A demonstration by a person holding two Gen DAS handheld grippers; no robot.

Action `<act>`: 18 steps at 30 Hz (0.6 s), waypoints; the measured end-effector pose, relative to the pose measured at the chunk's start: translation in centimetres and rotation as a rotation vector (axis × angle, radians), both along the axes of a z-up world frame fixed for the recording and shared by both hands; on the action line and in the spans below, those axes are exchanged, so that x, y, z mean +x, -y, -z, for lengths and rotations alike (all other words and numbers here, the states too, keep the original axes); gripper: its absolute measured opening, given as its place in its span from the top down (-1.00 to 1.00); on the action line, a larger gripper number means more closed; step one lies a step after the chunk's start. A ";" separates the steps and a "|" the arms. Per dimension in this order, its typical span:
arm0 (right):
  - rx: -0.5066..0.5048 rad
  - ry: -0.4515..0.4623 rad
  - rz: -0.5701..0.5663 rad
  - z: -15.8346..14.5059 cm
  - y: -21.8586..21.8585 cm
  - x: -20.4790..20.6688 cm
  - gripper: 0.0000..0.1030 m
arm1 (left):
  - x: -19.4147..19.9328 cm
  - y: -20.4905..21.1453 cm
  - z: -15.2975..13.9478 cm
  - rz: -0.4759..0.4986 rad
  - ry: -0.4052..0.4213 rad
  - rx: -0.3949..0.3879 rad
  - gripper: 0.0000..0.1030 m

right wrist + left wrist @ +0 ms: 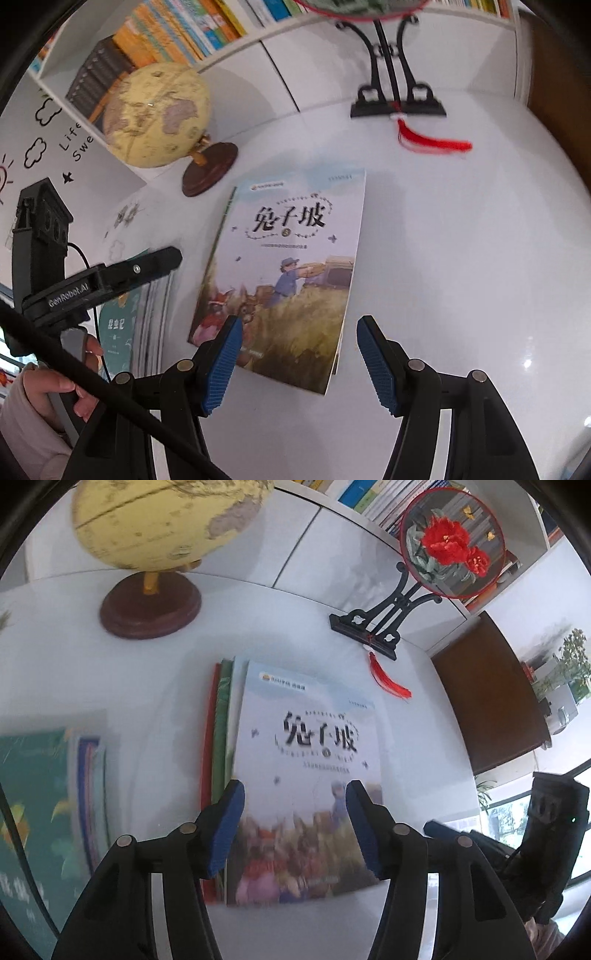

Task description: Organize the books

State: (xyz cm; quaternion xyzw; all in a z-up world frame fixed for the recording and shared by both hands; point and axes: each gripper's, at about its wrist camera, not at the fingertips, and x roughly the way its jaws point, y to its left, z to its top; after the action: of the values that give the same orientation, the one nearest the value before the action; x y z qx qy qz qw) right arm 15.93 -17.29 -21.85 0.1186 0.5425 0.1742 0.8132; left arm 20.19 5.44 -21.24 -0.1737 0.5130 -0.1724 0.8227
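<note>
My desk (pixel 461 258) has plenty of bare white to the right. Book stack (pixel 306 760) lies flat mid-desk, globe (pixel 155 114) behind. Left gripper (pixel 295 823) and right gripper (pixel 299 363): jaws half open, empty, over the stack's near edge.

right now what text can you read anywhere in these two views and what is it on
"兔子坡" on the cover of the top book.
"GenRobot.AI" on the left gripper, as the right wrist view shows it.
"Life" and "Swe", cut off, on the wall sticker.
The green book's title, the top book's smaller print and the shelf spines are too blurred or small to read.
</note>
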 end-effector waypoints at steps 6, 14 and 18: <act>0.031 -0.086 0.021 3.9 0.3 1.6 -0.21 | 3.0 0.7 2.6 0.027 -0.032 -0.019 -0.06; 0.098 -0.122 0.051 6.2 1.3 2.2 -0.22 | 3.9 0.4 3.9 0.022 -0.020 -0.009 -0.12; 0.136 -0.105 0.054 6.5 1.2 2.1 -0.22 | 3.8 1.0 3.9 0.061 -0.001 0.005 -0.21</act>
State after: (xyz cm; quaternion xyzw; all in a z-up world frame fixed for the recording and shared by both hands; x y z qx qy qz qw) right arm 18.08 -18.50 -28.32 0.1970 0.5681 0.1823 0.7779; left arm 23.94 4.47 -25.15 -0.1560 0.5190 -0.1958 0.8173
